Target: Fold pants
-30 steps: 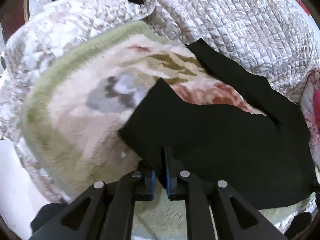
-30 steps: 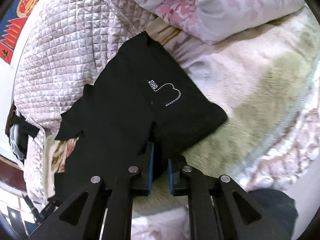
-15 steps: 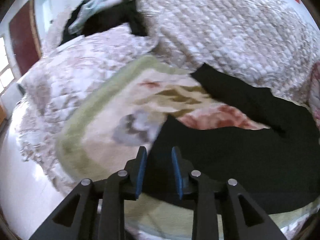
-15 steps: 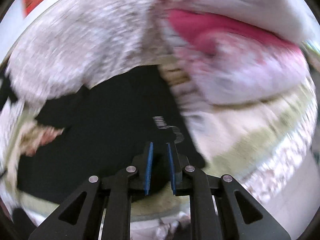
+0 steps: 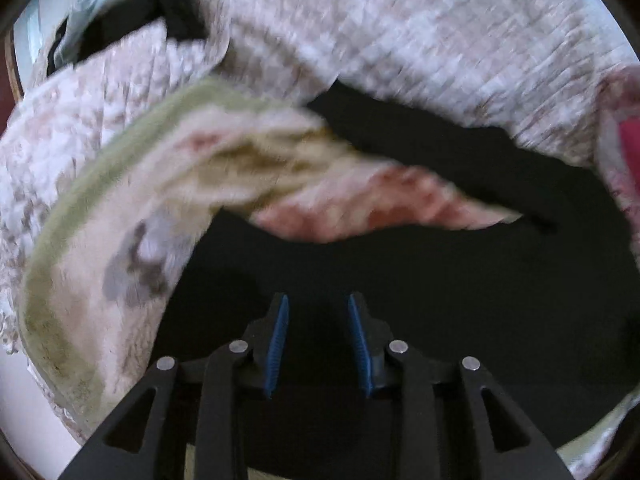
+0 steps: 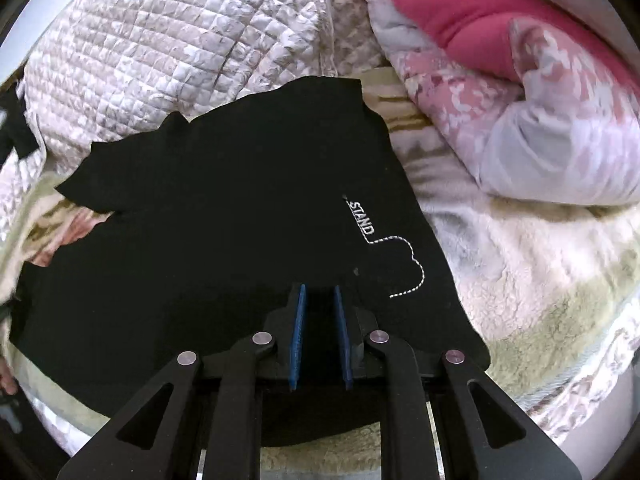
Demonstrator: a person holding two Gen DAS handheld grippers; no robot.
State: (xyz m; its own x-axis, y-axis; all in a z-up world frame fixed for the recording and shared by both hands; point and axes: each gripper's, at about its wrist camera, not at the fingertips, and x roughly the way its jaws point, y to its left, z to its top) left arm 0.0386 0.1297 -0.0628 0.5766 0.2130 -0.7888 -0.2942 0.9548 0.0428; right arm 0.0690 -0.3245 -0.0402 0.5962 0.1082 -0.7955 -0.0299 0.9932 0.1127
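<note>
Both pairs of blue-padded fingers stand parted with nothing pinched between them: the left gripper [image 5: 318, 300] is spread wide over black cloth, and the right gripper [image 6: 319, 290] has a narrower gap just above the fabric. Beneath them the black pants [image 6: 224, 232] lie spread flat on a plush cream blanket [image 6: 520, 264] with a green border, the white stitched word "STAND" [image 6: 362, 218] and a dashed line showing near the right gripper. In the blurred left wrist view, the pants [image 5: 400, 288] fill the lower middle, with a patch of blanket showing between their two dark parts. A quilted beige bedspread [image 6: 168, 44] lies behind the pants, and a floral pink comforter [image 6: 540, 92] is bunched just beside them.
</note>
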